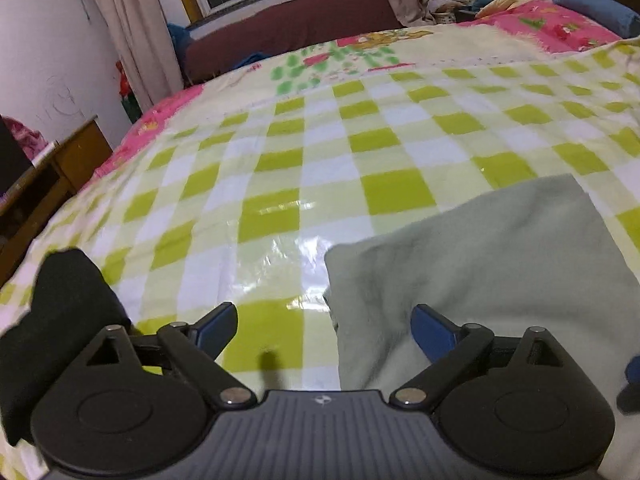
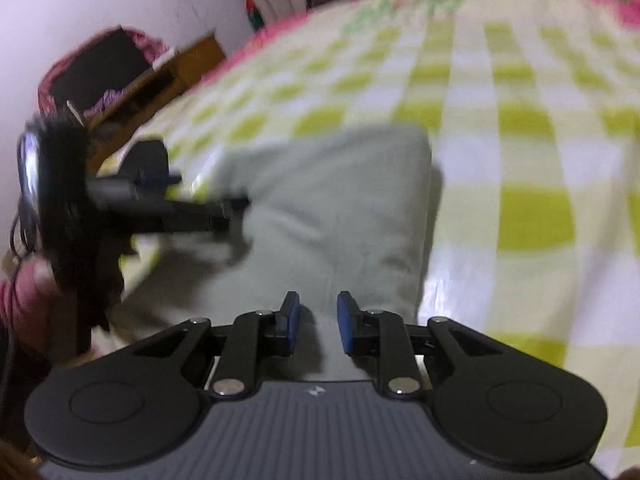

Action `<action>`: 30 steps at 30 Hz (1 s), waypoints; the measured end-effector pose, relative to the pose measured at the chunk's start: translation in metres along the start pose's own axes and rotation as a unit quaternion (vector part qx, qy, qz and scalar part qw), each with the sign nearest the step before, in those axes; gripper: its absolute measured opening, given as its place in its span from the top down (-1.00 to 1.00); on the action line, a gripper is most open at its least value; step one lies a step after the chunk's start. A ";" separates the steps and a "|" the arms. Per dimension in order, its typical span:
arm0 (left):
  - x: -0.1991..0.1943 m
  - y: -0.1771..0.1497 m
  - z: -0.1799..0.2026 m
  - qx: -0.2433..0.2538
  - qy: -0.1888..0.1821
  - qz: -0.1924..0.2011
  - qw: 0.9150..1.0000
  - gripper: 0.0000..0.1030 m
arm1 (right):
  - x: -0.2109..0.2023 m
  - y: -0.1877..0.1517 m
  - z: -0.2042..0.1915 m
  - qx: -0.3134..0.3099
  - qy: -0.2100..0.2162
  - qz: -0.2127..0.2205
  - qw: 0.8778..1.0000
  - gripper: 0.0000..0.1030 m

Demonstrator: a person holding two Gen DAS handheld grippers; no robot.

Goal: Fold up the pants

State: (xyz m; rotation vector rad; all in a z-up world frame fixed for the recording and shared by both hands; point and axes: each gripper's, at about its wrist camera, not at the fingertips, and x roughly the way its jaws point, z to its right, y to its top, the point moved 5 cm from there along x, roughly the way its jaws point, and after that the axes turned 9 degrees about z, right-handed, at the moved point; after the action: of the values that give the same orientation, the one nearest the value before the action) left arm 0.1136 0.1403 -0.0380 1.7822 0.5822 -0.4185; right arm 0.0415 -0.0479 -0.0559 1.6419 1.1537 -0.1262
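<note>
The pale grey-green soft fabric pants (image 1: 480, 264) lie bunched and partly folded on the bed, under and ahead of my right claw (image 2: 318, 322), beside my left claw (image 1: 324, 330).

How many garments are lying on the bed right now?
2: pale grey-green folded pants ahead on the green-checked plastic cover, and a black cloth item at its near-left edge. More may lie outside view.

Lit warmly from overhead, with white glare on the glossy green-and-white checked plastic sheet (image 1: 280, 240); heavily motion-blurred in the right wrist view, fisheye-bent at edges.
</note>
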 end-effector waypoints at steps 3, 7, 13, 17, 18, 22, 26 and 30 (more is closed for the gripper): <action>-0.026 0.013 0.005 0.049 0.037 0.044 0.997 -1.00 | -0.012 0.011 0.013 0.051 0.029 0.012 0.998 0.57; -0.067 0.030 0.024 0.085 0.018 0.095 0.992 -1.00 | -0.019 0.049 0.050 0.094 0.026 0.061 0.993 0.52; -0.085 0.023 0.090 0.114 -0.115 0.115 0.980 -1.00 | 0.040 0.093 0.087 0.117 0.022 0.045 0.992 0.52; -0.081 0.006 0.127 0.135 -0.188 0.114 0.966 -1.00 | 0.067 0.098 0.094 0.116 0.030 0.012 0.993 0.52; -0.079 0.000 0.133 0.145 -0.197 0.112 0.963 -1.00 | 0.068 0.097 0.095 0.121 0.032 0.006 0.992 0.54; -0.076 -0.011 0.142 0.157 -0.217 0.096 0.959 -1.00 | 0.070 0.100 0.103 0.168 0.050 -0.015 0.984 0.88; -0.062 -0.012 0.131 0.118 -0.227 0.058 0.965 -1.00 | 0.074 0.116 0.111 0.211 0.055 0.010 0.976 0.93; -0.055 -0.015 0.137 0.119 -0.229 0.041 0.965 -1.00 | 0.091 0.130 0.115 0.220 0.038 0.020 0.975 0.97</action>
State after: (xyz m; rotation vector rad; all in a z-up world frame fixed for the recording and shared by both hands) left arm 0.0617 0.0030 -0.0576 1.8431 0.1338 -0.8431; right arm 0.2351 -0.0777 -0.0690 2.0731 1.2077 -0.3145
